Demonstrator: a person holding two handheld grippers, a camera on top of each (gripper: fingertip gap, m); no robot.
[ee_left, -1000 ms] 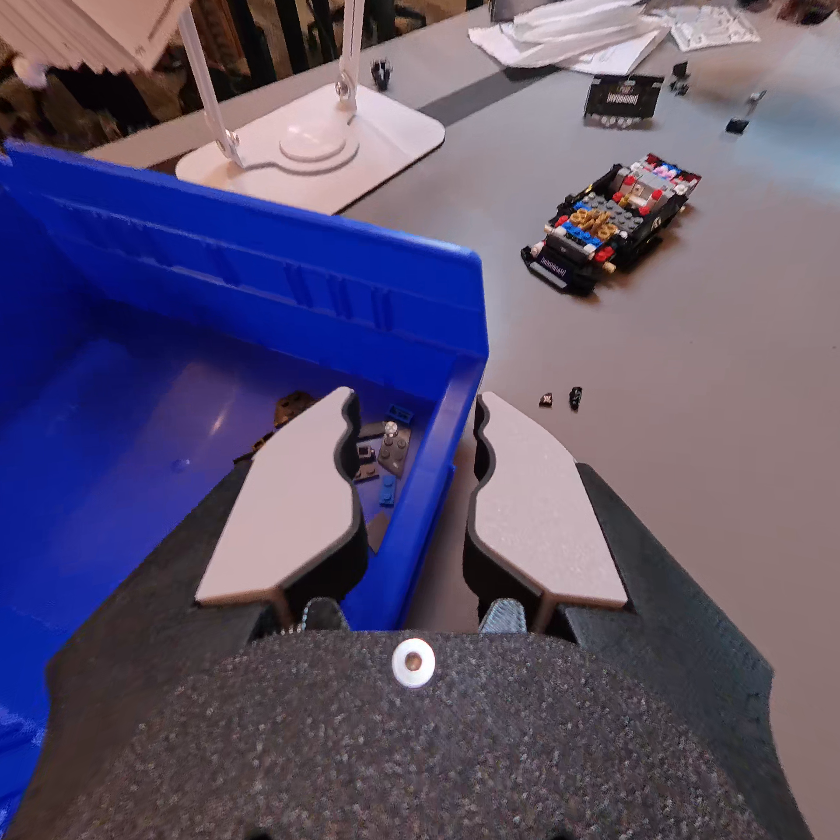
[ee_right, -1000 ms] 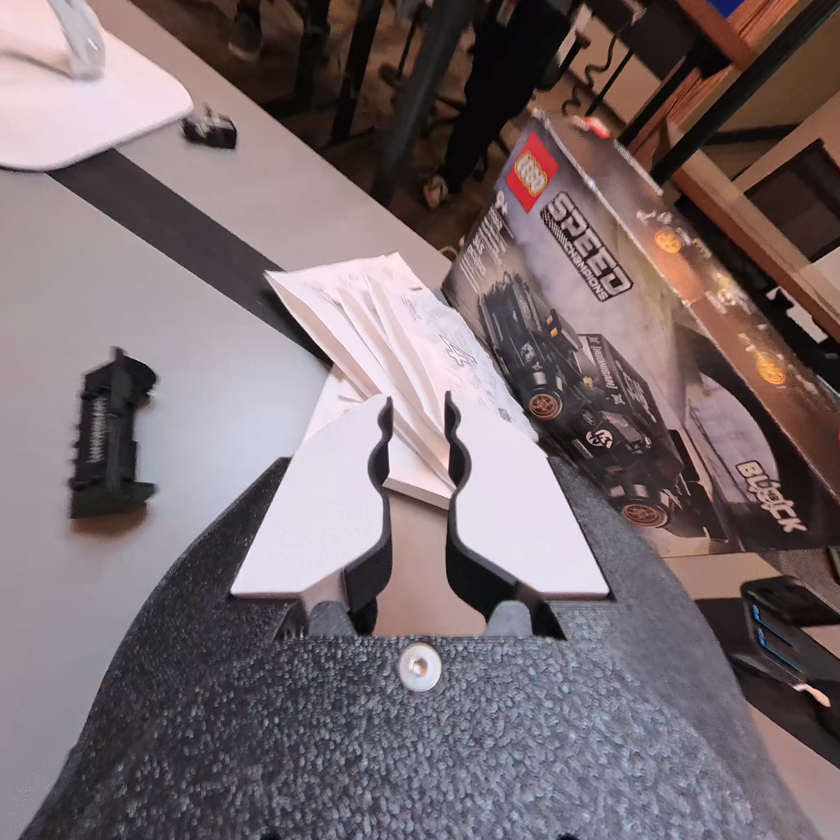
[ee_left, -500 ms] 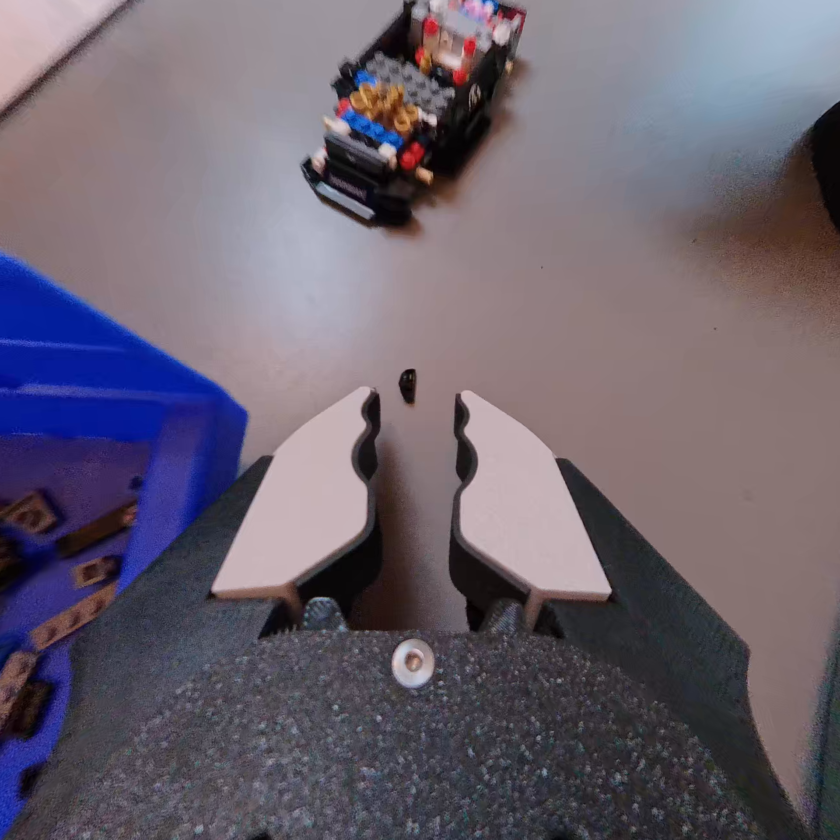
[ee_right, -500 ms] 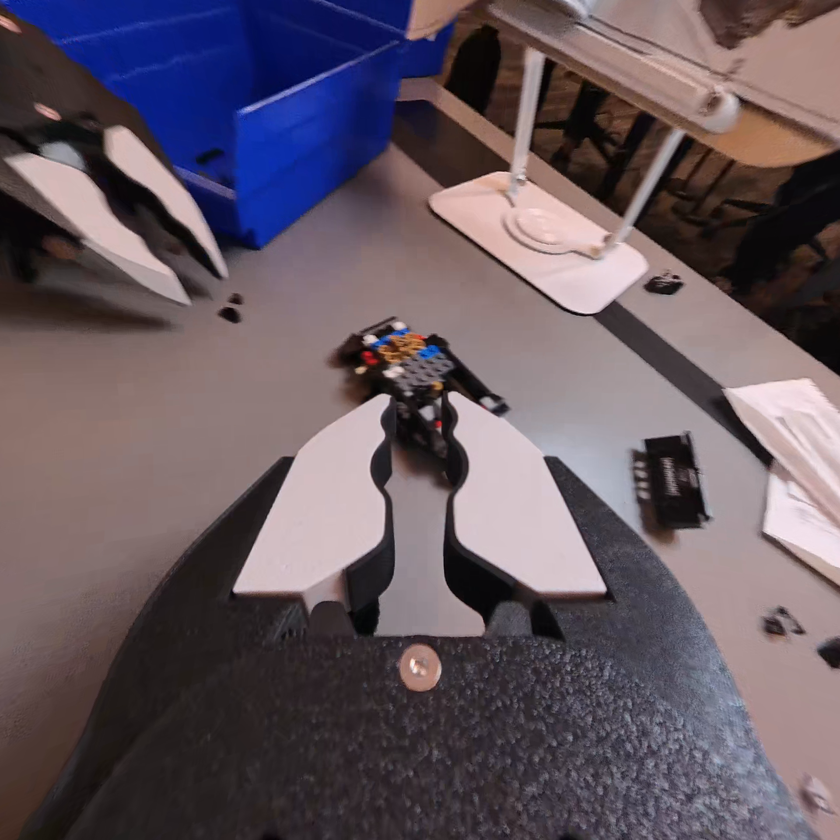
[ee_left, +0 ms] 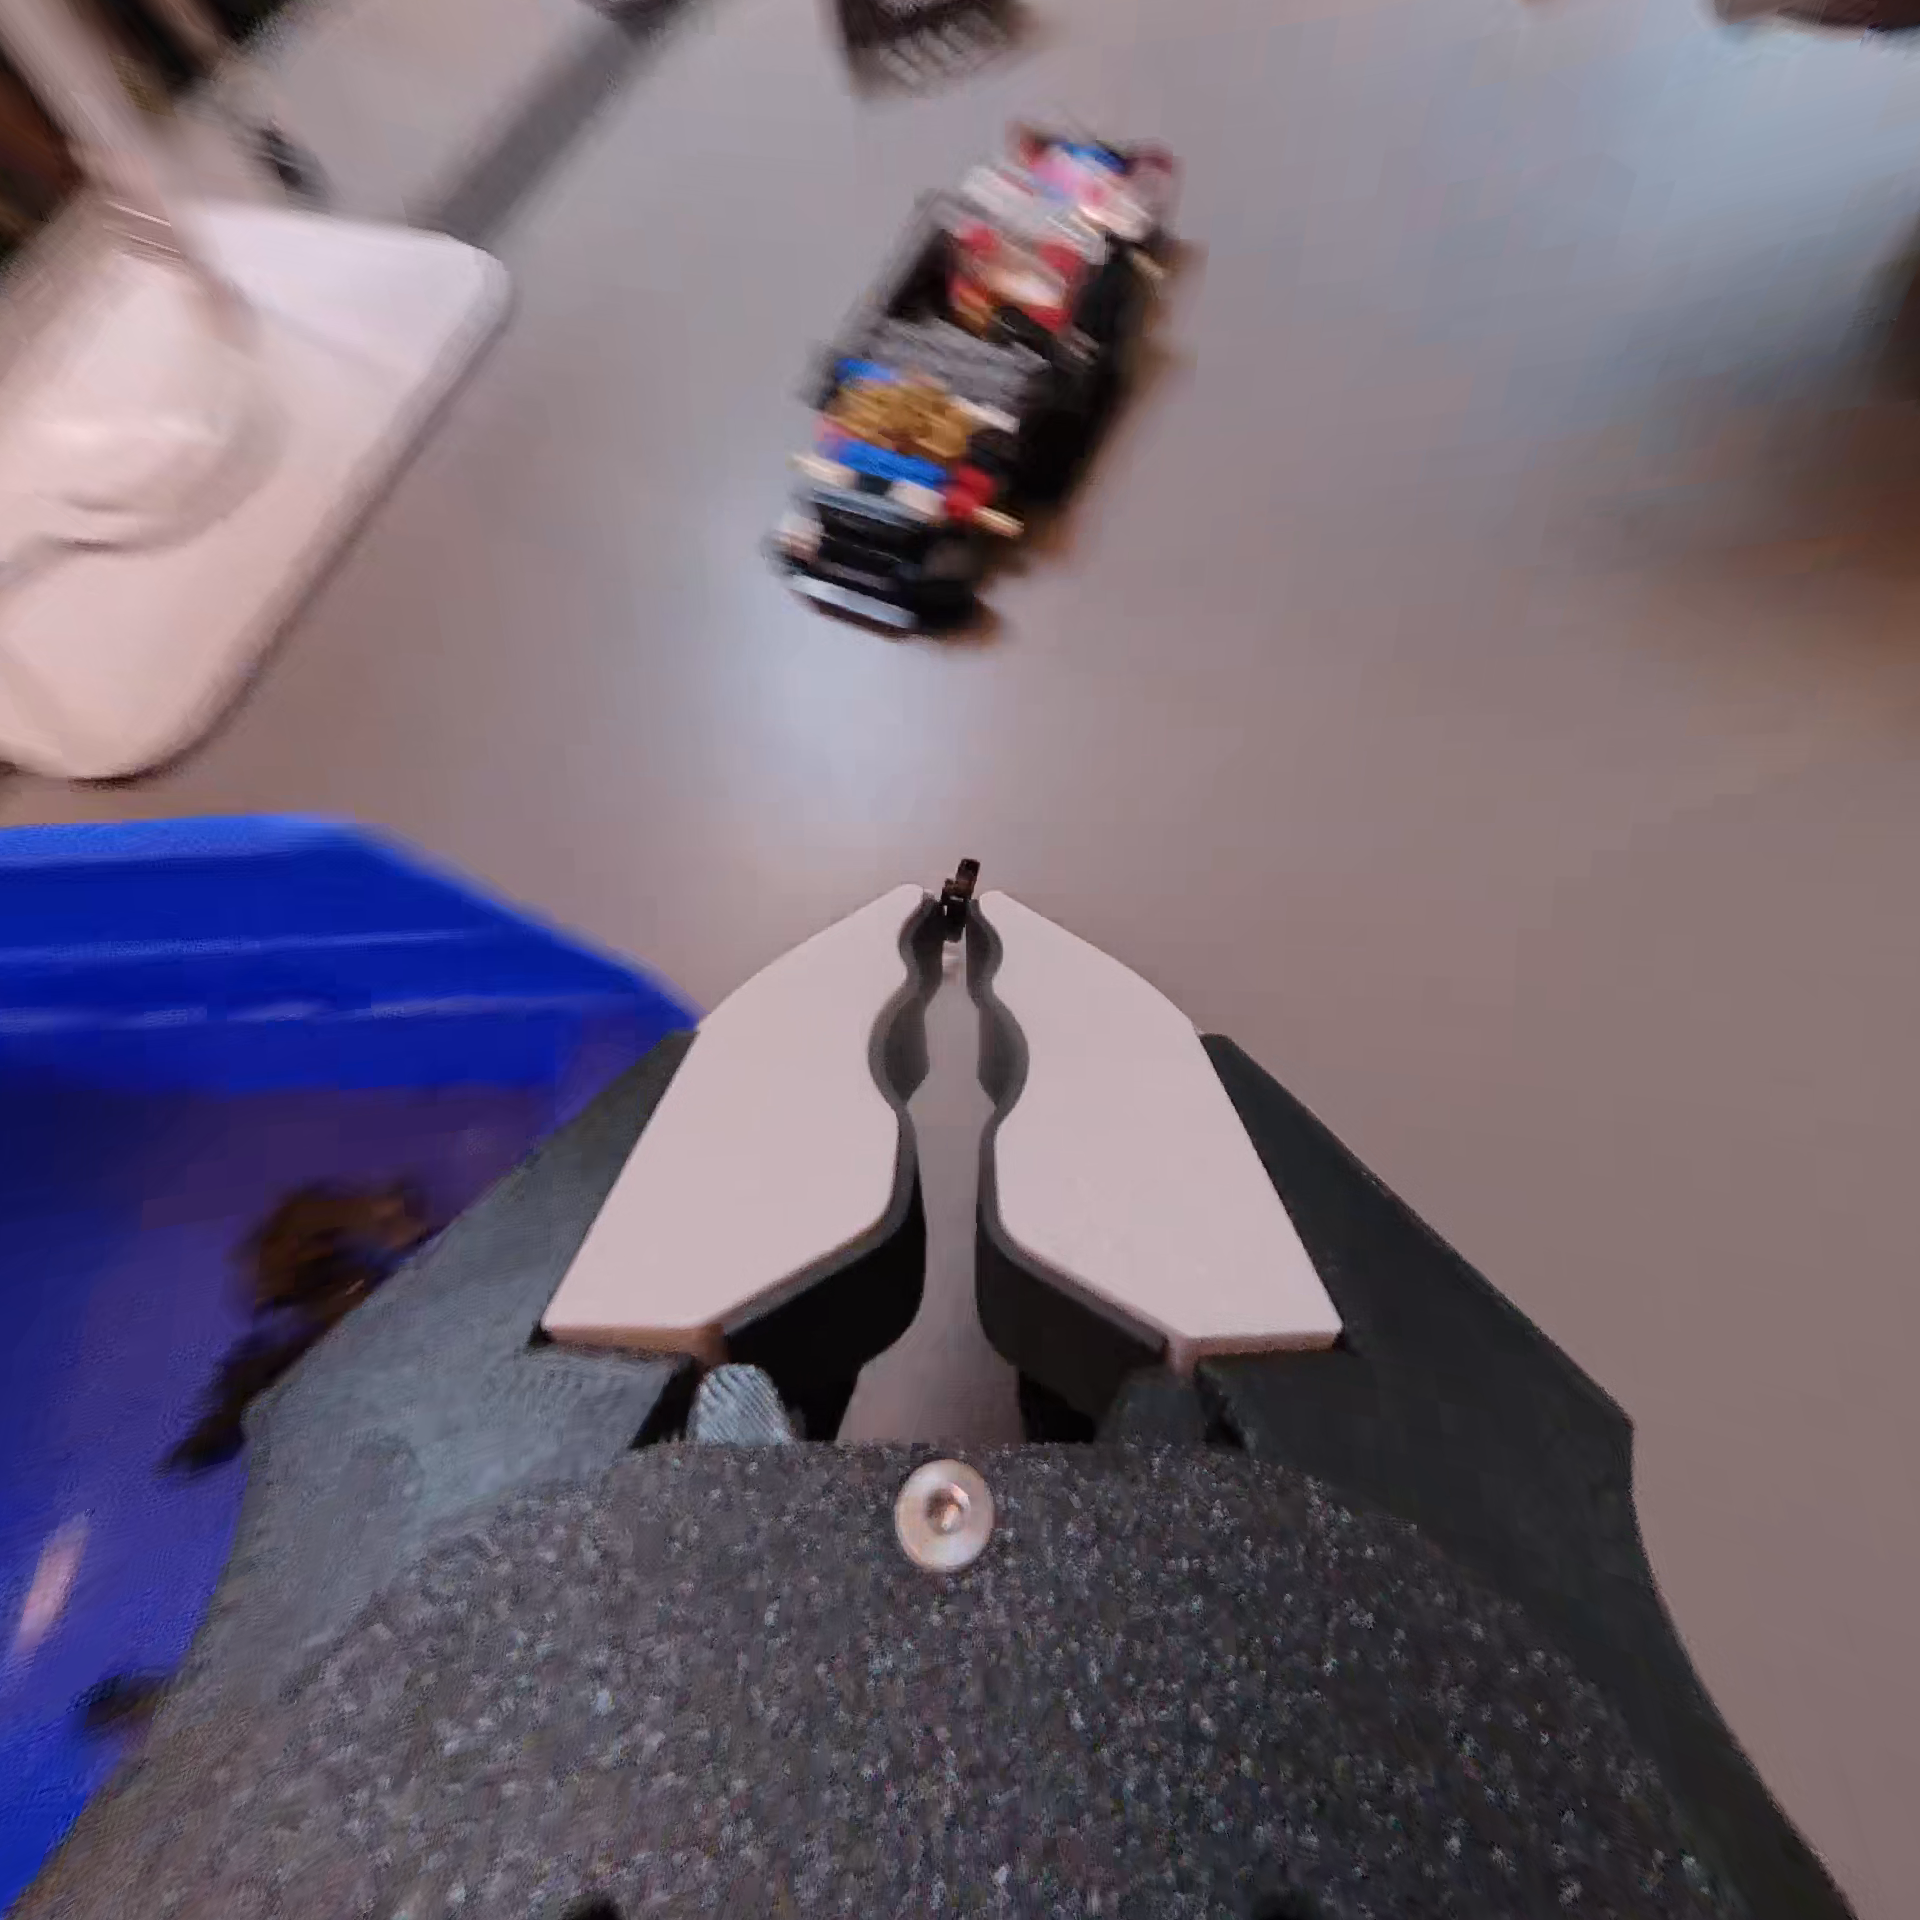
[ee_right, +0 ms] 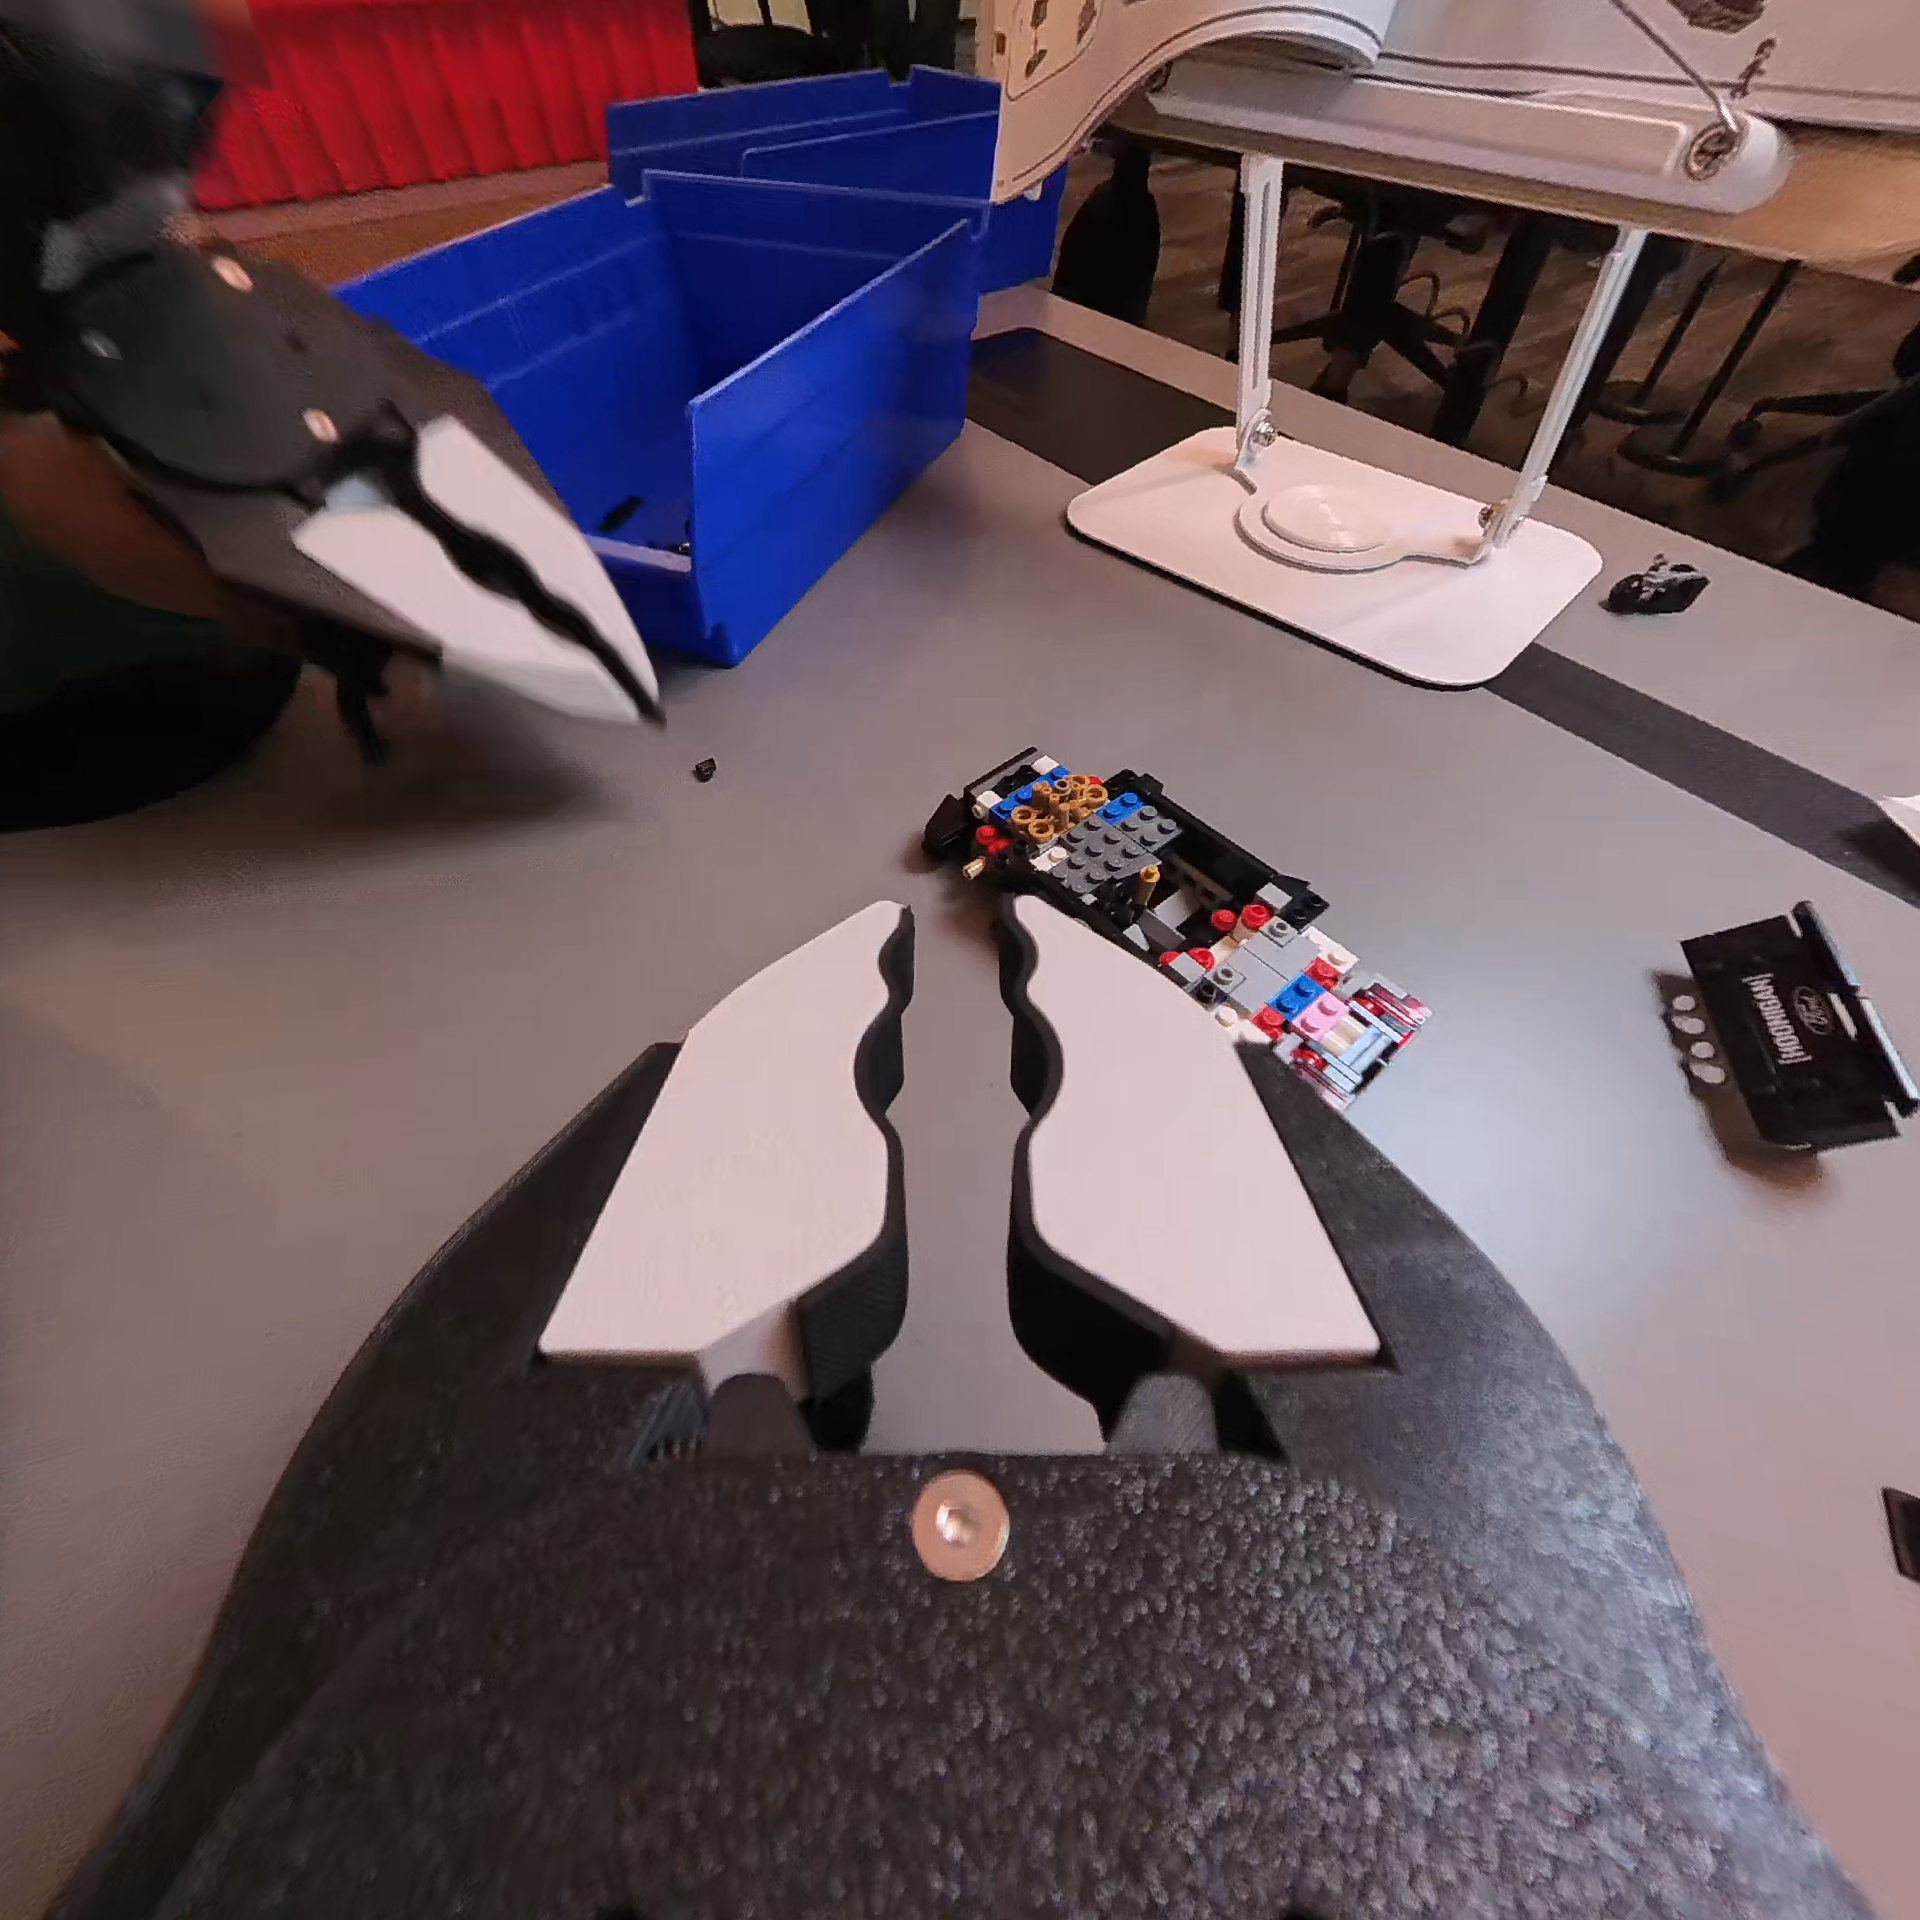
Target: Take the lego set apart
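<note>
One tiny black piece (ee_left: 958, 896) pinched in your left gripper (ee_left: 951, 912); bin (ee_left: 260, 997), frame left, next. Right gripper (ee_right: 958, 920) parted, empty.

The lego car (ee_right: 1143, 894) lies flat on the grey table, in the middle of the right wrist view. Its top is off, so the inside bricks show: blue, grey, gold, red and pink on a black base. In the left wrist view it is blurry, near the top middle (ee_left: 977, 395). A tiny black piece (ee_left: 958, 896) is pinched at the tips, in the middle of that view. Another tiny black piece (ee_right: 704, 770) lies alone on the table, left of the car. A flat black part (ee_right: 1797, 1029) lies apart at the right edge.
</note>
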